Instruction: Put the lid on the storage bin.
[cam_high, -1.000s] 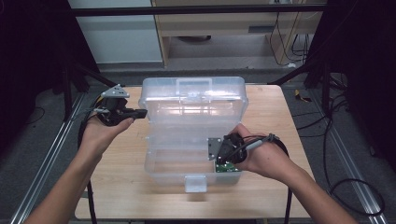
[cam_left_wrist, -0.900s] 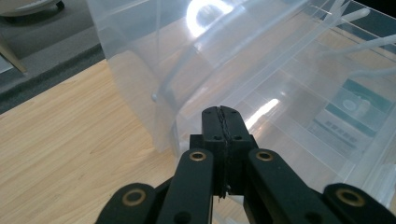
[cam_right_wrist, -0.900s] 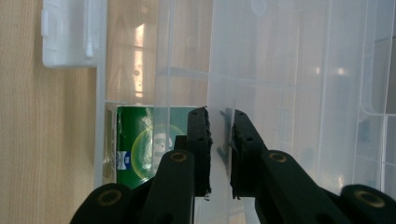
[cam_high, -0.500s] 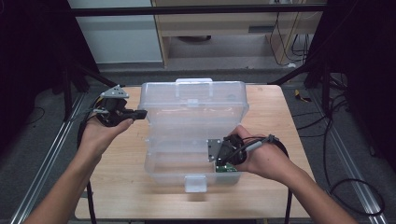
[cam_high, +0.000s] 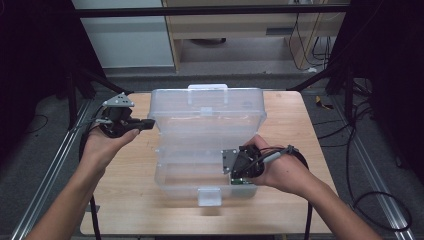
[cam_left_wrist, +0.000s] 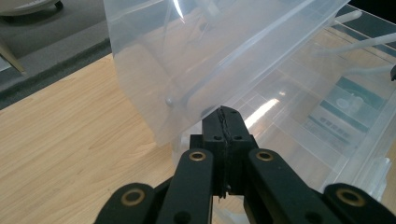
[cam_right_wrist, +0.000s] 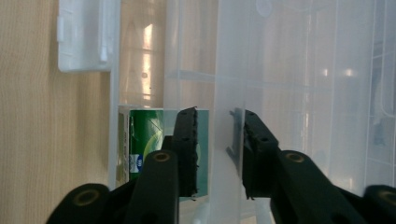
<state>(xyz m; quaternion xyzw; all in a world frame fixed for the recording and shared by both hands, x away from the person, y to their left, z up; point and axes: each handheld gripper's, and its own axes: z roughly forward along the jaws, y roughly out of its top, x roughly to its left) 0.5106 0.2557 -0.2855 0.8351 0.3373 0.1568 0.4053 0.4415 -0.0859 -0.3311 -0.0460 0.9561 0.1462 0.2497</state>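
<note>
The left gripper is clenched, its jaws pressed flat together at the lower corner of the raised clear lid, with no plastic plainly between them — it seems to prop rather than pinch. The right gripper stands released, its jaws parted astride a clear wall of the plastic box without touching it. The box sits on the wooden table between the two grippers, lid tilted up beyond them. I judge it light, thin-walled and slick, likely to flex or slide if pushed hard; the stiffer rims and corners look the best places to grip. The right gripper view shows a green-printed packet just left of its jaws and the white latch farther ahead — the left gripper view gives the packet only as a blur through plastic.
</note>
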